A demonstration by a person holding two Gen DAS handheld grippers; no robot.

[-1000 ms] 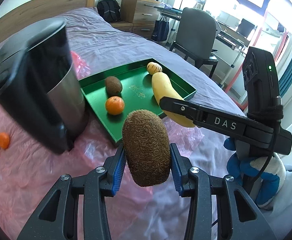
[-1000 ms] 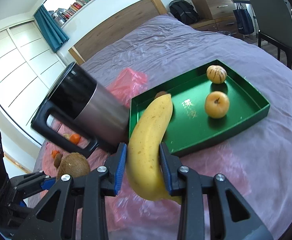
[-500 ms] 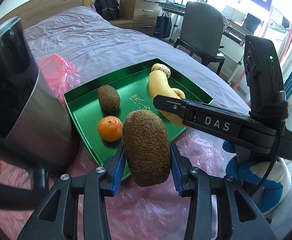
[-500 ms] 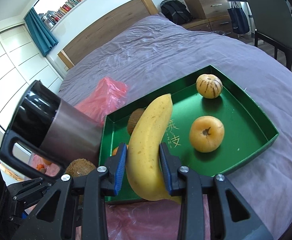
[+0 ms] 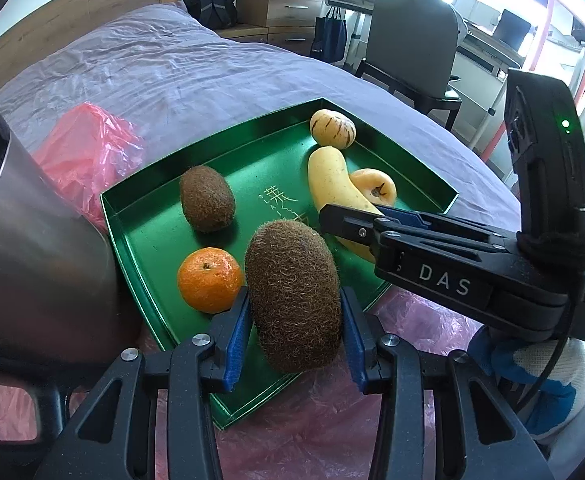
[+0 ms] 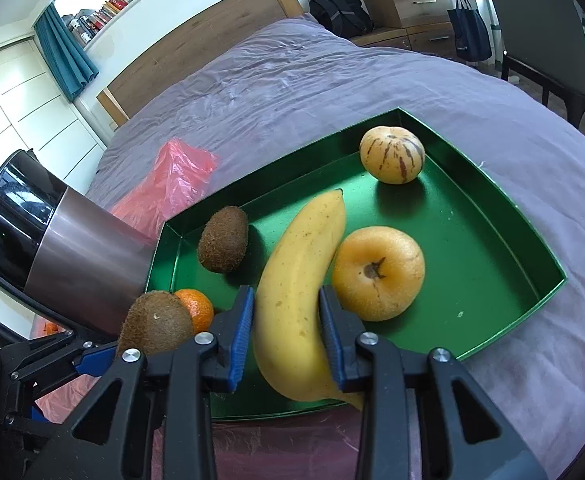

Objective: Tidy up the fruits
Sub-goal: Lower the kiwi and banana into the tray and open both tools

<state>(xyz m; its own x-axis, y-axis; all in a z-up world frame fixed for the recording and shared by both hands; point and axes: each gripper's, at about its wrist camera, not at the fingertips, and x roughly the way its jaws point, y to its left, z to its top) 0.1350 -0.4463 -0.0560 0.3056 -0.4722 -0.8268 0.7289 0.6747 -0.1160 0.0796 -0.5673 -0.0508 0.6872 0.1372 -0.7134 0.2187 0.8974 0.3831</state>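
Two tools are loaded: your left tool point(image 5: 294, 336) grips a kiwi point(image 5: 294, 300) over the near edge of the green tray point(image 6: 532, 248) on the bed point(image 6: 312, 80); your right tool point(image 6: 286, 338) clamps a banana point(image 6: 296, 280) above the tray's middle. A second kiwi point(image 6: 223, 239), tangerine point(image 5: 209, 280), apple point(image 6: 378, 273) and striped melon point(image 6: 392, 155) lie inside.

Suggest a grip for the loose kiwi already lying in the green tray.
Loose kiwi lies on its side near the green tray back-left corner. Probably best: come from above, fingers across its narrow middle, perpendicular to the long axis. The tray wall behind and the mandarin in front crowd an endwise grip.
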